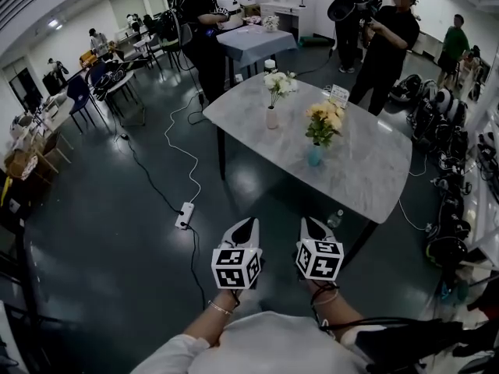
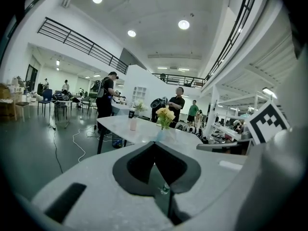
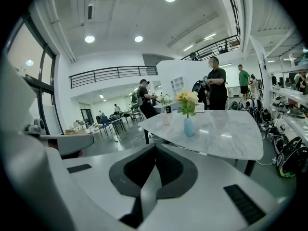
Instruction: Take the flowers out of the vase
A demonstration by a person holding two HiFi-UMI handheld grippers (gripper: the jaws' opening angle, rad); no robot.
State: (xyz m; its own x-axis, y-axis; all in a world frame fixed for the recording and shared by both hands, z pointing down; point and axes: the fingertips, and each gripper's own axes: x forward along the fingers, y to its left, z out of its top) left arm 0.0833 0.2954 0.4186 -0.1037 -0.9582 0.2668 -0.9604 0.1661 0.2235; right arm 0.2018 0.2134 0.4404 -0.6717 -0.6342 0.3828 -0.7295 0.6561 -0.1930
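Reaching the table [image 1: 374, 174] is judged the step in hand: the left gripper [image 1: 248, 224] and right gripper [image 1: 310, 223] are held shut and empty, well short of it. On it yellow flowers [image 1: 323, 120] stand in a blue vase [image 1: 314, 156]; jaws should be opened before stems are neared.

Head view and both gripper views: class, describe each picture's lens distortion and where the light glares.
Head view: the room's edges bow outward, the marble table is sharp. Left gripper view: round black border, ceiling lamps blown out white. Right gripper view: same round border, lamp light streaks pale across that table.
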